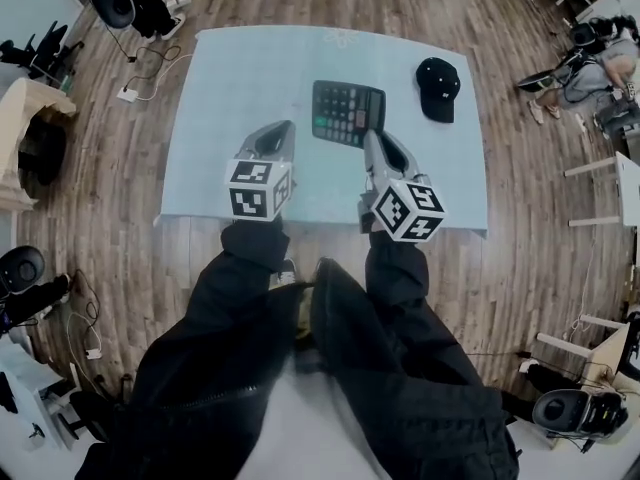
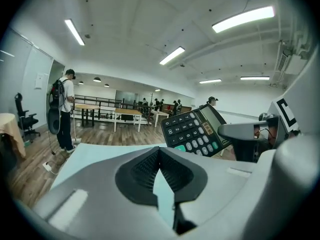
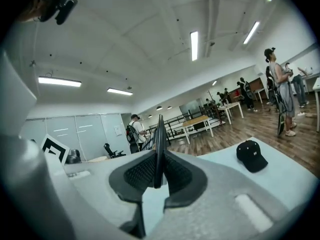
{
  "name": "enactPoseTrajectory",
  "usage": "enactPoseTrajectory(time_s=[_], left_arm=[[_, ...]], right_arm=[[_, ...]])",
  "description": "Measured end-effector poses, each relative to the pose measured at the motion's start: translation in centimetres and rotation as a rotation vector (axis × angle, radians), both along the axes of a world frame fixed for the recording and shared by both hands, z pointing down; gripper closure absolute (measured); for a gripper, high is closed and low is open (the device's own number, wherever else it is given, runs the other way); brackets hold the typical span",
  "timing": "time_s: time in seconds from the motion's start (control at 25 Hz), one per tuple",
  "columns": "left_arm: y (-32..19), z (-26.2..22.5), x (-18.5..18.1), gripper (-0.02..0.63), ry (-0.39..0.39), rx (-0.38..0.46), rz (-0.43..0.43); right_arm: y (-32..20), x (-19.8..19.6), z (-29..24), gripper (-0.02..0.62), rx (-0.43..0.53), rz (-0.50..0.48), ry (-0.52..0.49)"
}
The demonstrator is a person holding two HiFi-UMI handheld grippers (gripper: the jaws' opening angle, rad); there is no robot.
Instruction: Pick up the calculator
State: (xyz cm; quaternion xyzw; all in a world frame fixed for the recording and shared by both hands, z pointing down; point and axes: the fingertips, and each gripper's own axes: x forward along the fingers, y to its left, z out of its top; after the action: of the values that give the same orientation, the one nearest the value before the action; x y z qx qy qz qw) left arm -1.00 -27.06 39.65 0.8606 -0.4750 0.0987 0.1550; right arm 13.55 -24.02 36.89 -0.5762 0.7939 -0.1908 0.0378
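Observation:
The black calculator (image 1: 348,113) hangs lifted above the light blue table (image 1: 230,78), gripped at its near edge by my right gripper (image 1: 371,140). The right gripper view shows it edge-on as a thin dark slab (image 3: 159,129) pinched between the two black pads. From the left gripper view its keys and screen face me, tilted (image 2: 196,131). To the calculator's left, my left gripper (image 1: 277,136) is held up as well. Its pads (image 2: 145,169) meet at the tips with nothing between them.
A black cap (image 1: 437,88) lies on the table at the far right (image 3: 251,155). Wooden floor surrounds the table, with cables and a power strip (image 1: 128,93) at the far left. Office chairs, desks and several standing people fill the room beyond.

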Motion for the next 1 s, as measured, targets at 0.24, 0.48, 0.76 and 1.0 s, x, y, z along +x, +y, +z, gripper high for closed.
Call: enactPoseTrajectory(time_s=[0.24, 0.48, 0.76, 1.0], left_arm=[[-0.8, -6.7, 0.8, 0.611, 0.033, 0.138, 0.012], [-0.7, -12.2, 1.0, 0.611, 0.06, 0.253, 0.022], [-0.4, -16.6, 1.4, 0.611, 0.079, 0.358, 0.019], [-0.6, -18.1, 1.3, 0.611, 0.093, 0.398, 0.016]], right_arm=[[0.0, 0.3, -6.1, 0.552, 0.147, 0.018, 0.001], [0.7, 0.9, -11.7, 0.552, 0.28, 0.043, -0.011], [1.4, 1.4, -16.3, 0.552, 0.408, 0.054, 0.018], [1.5, 1.4, -17.6, 0.552, 0.449, 0.061, 0.019]])
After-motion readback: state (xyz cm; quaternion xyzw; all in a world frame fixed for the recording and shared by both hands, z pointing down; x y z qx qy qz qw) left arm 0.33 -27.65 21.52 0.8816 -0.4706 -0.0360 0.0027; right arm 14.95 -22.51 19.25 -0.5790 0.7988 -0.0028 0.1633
